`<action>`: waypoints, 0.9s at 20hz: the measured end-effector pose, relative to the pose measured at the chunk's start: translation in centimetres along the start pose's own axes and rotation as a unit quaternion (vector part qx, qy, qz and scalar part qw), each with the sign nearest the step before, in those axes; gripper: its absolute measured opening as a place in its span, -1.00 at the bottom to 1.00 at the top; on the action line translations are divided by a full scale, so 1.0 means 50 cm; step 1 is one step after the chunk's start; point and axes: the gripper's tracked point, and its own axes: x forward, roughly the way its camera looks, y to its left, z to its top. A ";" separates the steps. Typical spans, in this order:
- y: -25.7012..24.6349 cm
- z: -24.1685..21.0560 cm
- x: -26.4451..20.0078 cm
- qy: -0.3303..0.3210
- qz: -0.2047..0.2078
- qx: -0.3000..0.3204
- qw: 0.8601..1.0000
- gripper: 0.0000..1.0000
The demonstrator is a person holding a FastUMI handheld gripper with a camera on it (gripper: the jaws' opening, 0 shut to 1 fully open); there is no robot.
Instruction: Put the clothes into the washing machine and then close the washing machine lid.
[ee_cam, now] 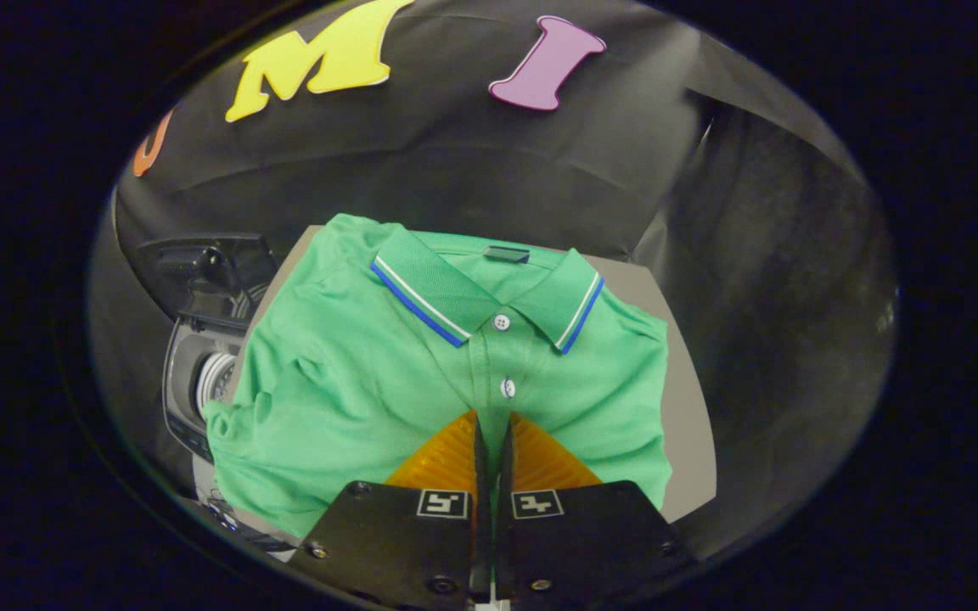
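Through the gripper view I see a folded green polo shirt [421,373] lying flat on the grey tabletop [693,424], collar away from me. My fingers [455,462] sit nearly closed, only a thin slit between them, their tips over the shirt's placket just below its lower button; whether they pinch fabric I cannot tell. The washing machine [200,339], lid raised, stands beside the shirt's sleeve.

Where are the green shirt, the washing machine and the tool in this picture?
green polo shirt [353,373]: gripper view, on its chest fabric left of the buttons.
washing machine [200,373]: gripper view, on its open top beside the shirt's sleeve.
tool [493,428]: gripper view, between its fingertips, nearly closed over the shirt's button strip.
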 end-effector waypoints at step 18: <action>0.193 0.117 -0.300 -0.232 0.191 0.087 0.950 -0.92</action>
